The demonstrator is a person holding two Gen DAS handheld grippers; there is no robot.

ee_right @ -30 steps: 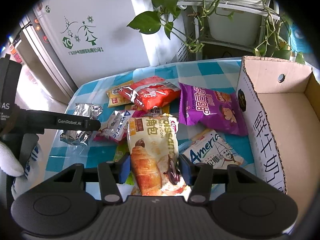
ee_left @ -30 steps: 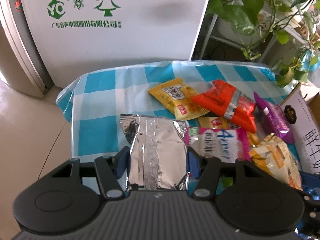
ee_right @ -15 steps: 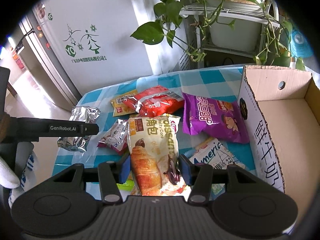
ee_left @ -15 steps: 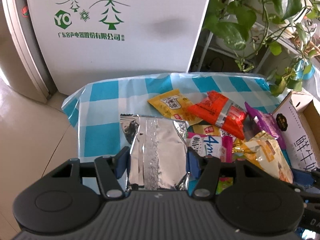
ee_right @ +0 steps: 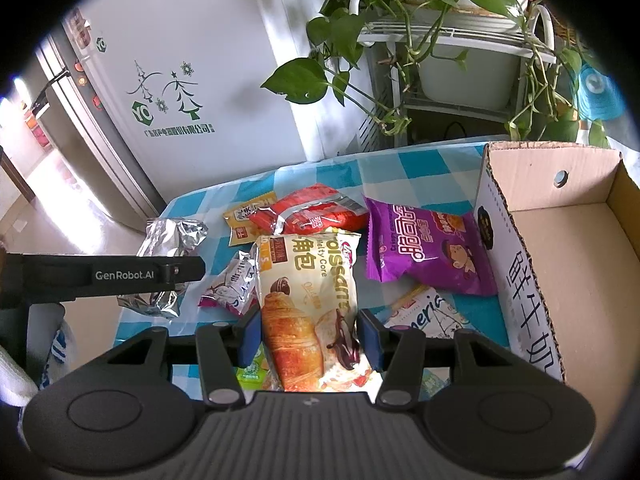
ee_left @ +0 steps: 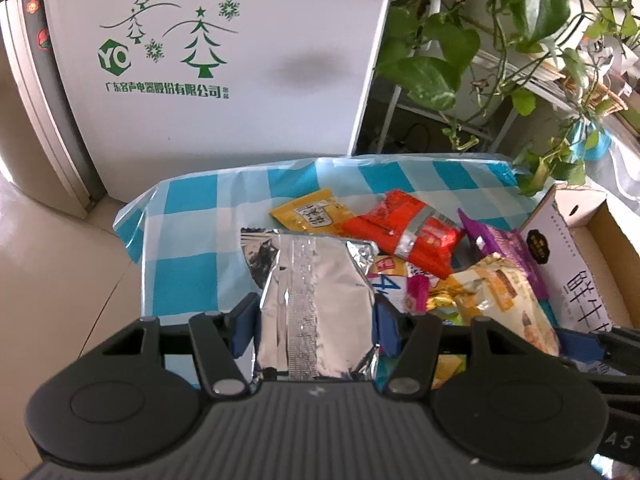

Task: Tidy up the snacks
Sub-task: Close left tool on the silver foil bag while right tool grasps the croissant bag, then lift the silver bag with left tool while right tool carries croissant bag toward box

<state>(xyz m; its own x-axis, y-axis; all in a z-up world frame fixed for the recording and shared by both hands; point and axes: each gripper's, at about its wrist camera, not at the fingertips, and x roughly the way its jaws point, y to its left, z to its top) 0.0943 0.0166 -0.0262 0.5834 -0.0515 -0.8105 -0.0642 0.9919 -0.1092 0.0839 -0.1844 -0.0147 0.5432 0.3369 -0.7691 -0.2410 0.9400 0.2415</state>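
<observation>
While I watch both wrist feeds, my left claw (ee_left: 315, 322) sits clamped on a crinkled silver foil snack packet (ee_left: 316, 304), its blue pads pressing the packet's two side edges. That packet runs lengthwise straight away from the claw, its long axis along the fingers, the sealed back seam facing the camera and the far end reaching out over the blue-and-white checked counter (ee_left: 192, 240). From the right wrist view I see the same silver packet (ee_right: 168, 256) held above the counter's left edge, with the black bar of the left claw crossing in front of it.

My right claw (ee_right: 309, 336) is closed on a cream croissant packet with a printed pastry (ee_right: 310, 304), pads on both long sides. Its long axis also points away from the claw, toward the far side of the counter, with the printed face up.

Beyond it lie a red snack packet (ee_right: 308, 214), a yellow sachet (ee_right: 246, 218) and a purple crisp bag (ee_right: 428, 248), flat on the counter. An open cardboard box with white printed side (ee_right: 560, 260) stands at the right, just beside the purple bag.
</observation>
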